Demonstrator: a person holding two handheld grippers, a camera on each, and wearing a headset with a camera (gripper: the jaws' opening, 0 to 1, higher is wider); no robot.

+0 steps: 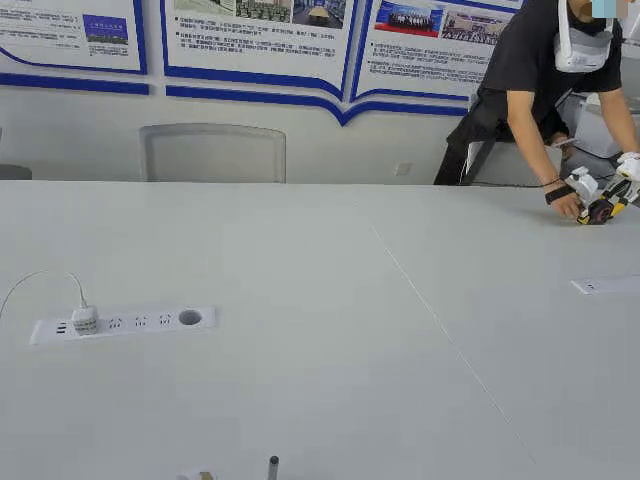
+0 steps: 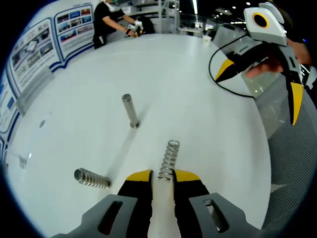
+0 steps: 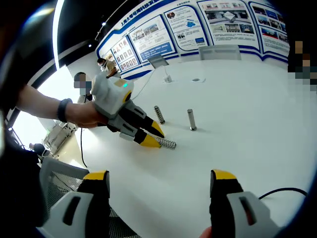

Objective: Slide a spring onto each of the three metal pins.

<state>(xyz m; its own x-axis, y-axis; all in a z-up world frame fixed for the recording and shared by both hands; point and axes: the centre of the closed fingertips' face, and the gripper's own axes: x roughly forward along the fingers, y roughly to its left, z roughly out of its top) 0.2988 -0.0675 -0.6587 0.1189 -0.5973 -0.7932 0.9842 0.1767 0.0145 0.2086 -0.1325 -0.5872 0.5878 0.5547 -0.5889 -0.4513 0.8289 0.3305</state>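
1. Presently, pin (image 2: 130,110): one bare metal pin stands upright on the white table (image 1: 330,300), a little in from the edge nearest you.
2. Standing spring (image 3: 158,114): an upright coil near the pin and apart from it. You cannot tell whether a pin runs inside it.
3. Held spring (image 2: 169,157): its lower end sits between the yellow tips of your left gripper (image 2: 162,176). The rest sticks out forward at a tilt towards the pin, with bare table between its free end and the pin. Whether it touches the table cannot be told.
4. Power strip (image 1: 120,325): set flat into the table towards its left side, well apart from the pin. A white charger (image 1: 85,320) is plugged in, and its thin white lead runs off to the left.
5. Black cable (image 2: 223,82): looped on the table by the near edge, beside your right gripper (image 3: 159,176).
6. Surroundings: a grey chair (image 1: 212,150) stands at the far edge. Another person (image 1: 530,70) leans over the far right corner. Blue-bordered posters (image 1: 255,35) hang on the wall.
7. Left gripper, state: the jaws are drawn almost together and pinch the held spring.
8. Right gripper, state: the jaws are spread wide with nothing between them. It is held over the near edge, well apart from the pin.
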